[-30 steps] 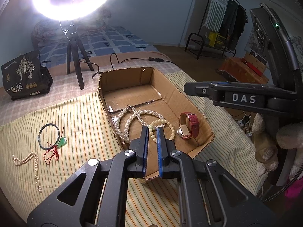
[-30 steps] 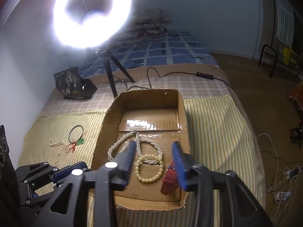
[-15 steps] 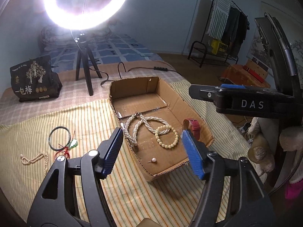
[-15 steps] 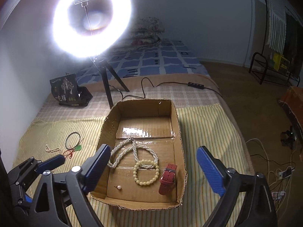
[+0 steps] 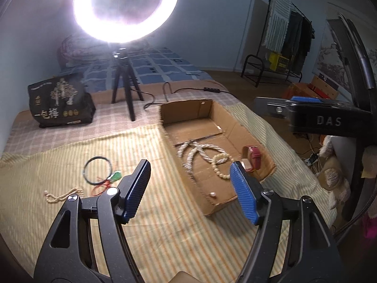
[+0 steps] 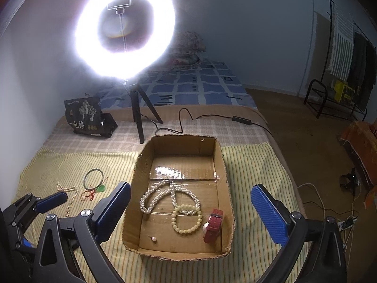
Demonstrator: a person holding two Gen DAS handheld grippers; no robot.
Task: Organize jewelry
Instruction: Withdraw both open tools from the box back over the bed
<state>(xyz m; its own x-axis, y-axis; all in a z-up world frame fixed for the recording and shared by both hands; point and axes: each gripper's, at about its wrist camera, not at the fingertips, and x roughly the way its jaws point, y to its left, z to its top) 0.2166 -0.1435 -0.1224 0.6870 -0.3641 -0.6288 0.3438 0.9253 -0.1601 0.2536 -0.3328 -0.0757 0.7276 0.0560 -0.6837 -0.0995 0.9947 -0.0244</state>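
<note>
A cardboard box (image 6: 226, 169) (image 5: 235, 122) on the striped cloth holds a pearl necklace (image 6: 165, 194) (image 5: 195, 149), a cream bead bracelet (image 6: 187, 219) (image 5: 220, 165), a red-strap watch (image 6: 213, 225) (image 5: 253, 154) and a small pearl earring (image 6: 153, 238) (image 5: 212, 194). Left of the box lie a dark bangle (image 5: 97, 169) (image 6: 93, 176), a green pendant on red cord (image 5: 114, 176) (image 6: 100, 188) and a small bead strand (image 5: 62, 194) (image 6: 69, 197). My left gripper (image 5: 190, 188) is open and empty above the cloth beside the box. My right gripper (image 6: 190, 214) is open and empty above the box's near end.
A ring light on a tripod (image 6: 136, 108) stands behind the box, with its cable (image 6: 212, 118) across the bed. A black printed bag (image 6: 88, 118) sits at the back left. A clothes rack (image 6: 341, 75) stands far right. The bed edge drops off right of the box.
My left gripper opened, dropped the pearl earring in the box, then drew back and left. My right gripper opened wide and pulled back from the box.
</note>
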